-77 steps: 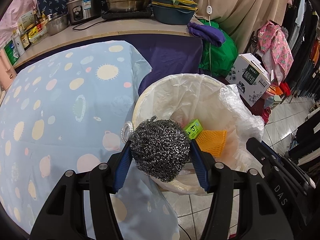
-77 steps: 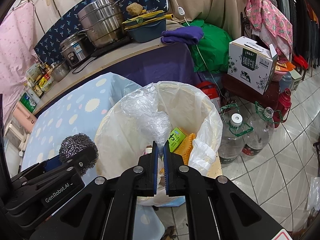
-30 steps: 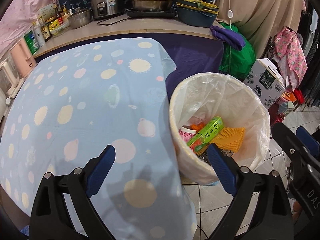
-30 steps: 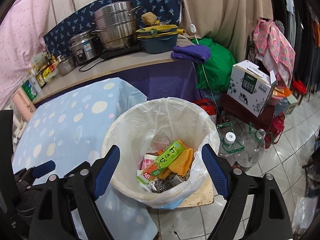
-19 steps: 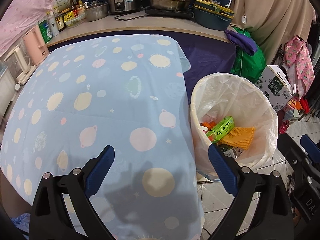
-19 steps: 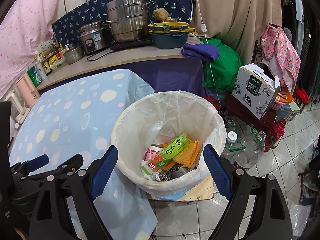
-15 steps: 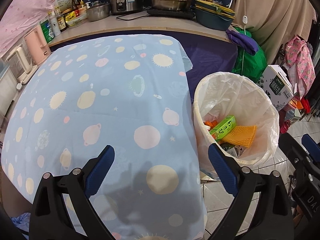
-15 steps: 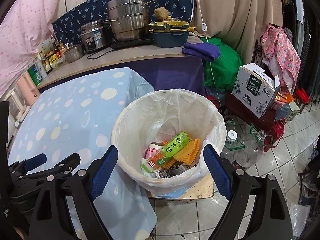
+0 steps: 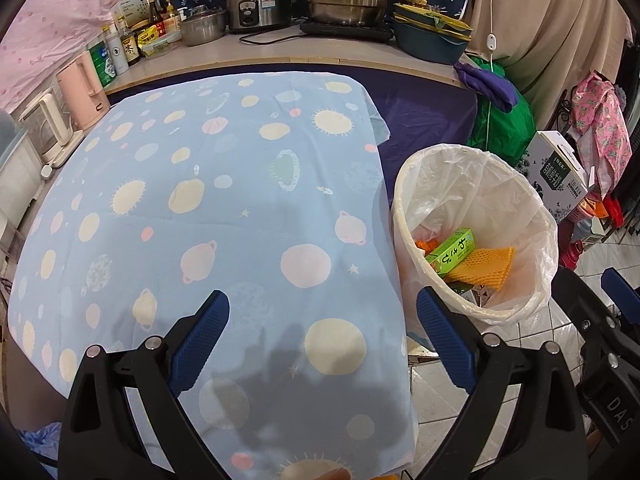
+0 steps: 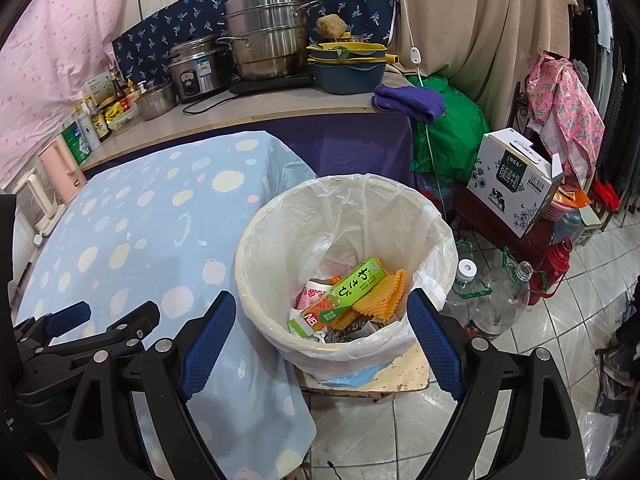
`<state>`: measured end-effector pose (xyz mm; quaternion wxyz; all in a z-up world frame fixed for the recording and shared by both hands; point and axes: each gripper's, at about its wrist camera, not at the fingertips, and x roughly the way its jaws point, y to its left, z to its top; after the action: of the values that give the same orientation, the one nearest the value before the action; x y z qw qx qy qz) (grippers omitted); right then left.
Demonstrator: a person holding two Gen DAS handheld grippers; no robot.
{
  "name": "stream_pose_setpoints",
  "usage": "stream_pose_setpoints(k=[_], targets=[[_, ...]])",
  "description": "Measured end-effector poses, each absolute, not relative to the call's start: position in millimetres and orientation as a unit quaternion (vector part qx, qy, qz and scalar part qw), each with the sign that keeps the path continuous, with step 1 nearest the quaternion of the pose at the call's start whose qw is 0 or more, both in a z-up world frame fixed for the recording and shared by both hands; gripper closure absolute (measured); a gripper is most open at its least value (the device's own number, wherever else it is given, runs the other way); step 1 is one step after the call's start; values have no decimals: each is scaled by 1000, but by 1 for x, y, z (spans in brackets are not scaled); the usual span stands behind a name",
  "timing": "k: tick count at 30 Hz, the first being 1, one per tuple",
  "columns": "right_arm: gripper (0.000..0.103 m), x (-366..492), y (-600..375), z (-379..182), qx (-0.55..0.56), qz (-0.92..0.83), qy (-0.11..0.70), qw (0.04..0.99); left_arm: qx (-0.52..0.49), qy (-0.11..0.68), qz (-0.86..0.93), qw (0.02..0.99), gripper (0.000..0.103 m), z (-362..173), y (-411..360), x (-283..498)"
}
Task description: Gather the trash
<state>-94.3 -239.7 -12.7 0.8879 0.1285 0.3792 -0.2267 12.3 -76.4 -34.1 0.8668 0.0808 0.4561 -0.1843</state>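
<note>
A trash bin [image 10: 400, 200] lined with a clear plastic bag stands on the floor beside the table; it also shows in the left wrist view [image 9: 520, 184]. Inside lie a green box [image 10: 352, 286], an orange foam net [image 10: 384, 300] and the steel wool scrubber [image 10: 334, 336] near the bottom. My left gripper [image 9: 322, 330] is open and empty above the blue planet-print tablecloth [image 9: 200, 200]. My right gripper [image 10: 320, 328] is open and empty, over the near rim of the bin.
A counter [image 10: 280, 106] behind holds steel pots, a rice cooker and bottles. A white carton [image 10: 516, 176], plastic jugs [image 10: 496, 296] and a red flask [image 10: 552, 264] stand on the tiled floor to the bin's right. A green bag [image 10: 448, 132] sits behind the bin.
The left gripper let go of the steel wool, which now lies in the bin. The right gripper opened. Both grippers drew back and up, the left one over the table.
</note>
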Motion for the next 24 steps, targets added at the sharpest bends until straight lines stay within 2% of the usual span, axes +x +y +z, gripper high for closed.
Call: stream_pose_setpoints(k=[24], targets=[[19, -96, -235, -13, 129, -226, 381, 887, 90, 456, -187, 865, 13, -34, -75, 5]])
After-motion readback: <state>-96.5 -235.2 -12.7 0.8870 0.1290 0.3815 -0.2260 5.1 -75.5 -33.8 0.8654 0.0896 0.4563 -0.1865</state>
